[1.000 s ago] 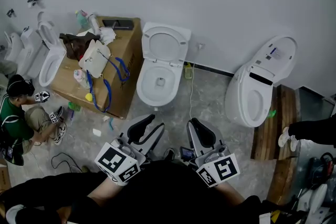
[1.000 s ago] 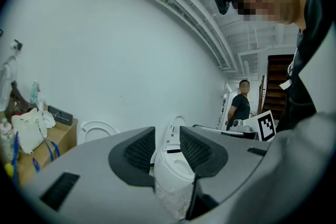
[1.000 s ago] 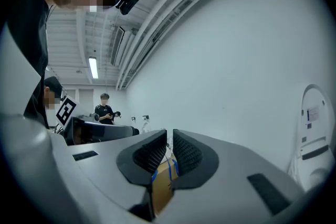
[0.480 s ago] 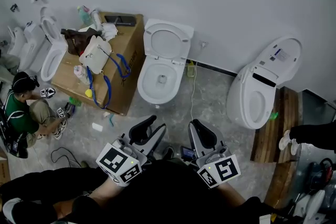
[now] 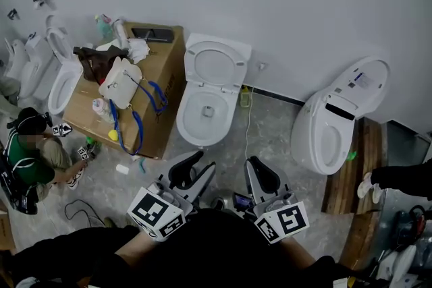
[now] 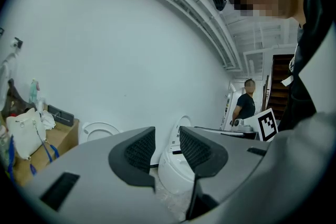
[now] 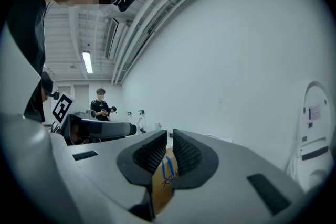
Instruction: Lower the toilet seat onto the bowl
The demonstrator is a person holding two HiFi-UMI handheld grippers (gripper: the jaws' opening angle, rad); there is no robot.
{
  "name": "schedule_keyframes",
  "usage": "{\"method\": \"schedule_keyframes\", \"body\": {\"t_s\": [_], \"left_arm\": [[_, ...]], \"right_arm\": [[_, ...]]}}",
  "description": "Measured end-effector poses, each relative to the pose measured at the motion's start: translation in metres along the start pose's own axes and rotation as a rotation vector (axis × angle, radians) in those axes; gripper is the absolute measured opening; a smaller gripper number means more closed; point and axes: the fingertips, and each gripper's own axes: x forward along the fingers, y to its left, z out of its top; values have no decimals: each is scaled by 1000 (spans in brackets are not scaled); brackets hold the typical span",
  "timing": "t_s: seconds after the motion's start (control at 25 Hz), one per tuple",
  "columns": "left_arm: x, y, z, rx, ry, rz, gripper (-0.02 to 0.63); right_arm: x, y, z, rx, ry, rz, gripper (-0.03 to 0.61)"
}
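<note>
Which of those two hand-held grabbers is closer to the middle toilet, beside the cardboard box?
Left. The left gripper points at the front of the toilet, just short of its bowl. The right gripper is farther off to the bowl's right.

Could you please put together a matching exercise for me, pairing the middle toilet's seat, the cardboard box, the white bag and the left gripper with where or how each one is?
Things:
1. toilet seat
2. cardboard box
3. white bag
4. left gripper

Places or states:
A. lying on top of the box
B. fingers apart, nothing between them
C. raised, upright toward the wall
D. standing just left of the middle toilet in the head view

Pairs: 1-C; 2-D; 3-A; 4-B
</note>
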Motion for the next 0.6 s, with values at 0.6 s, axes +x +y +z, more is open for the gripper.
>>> {"method": "schedule_keyframes", "body": {"t_s": [0.6], "left_arm": [[26,131,47,40,24,-86,153]], "right_arm": [[129,-6,13,1,33,-135,55]]}}
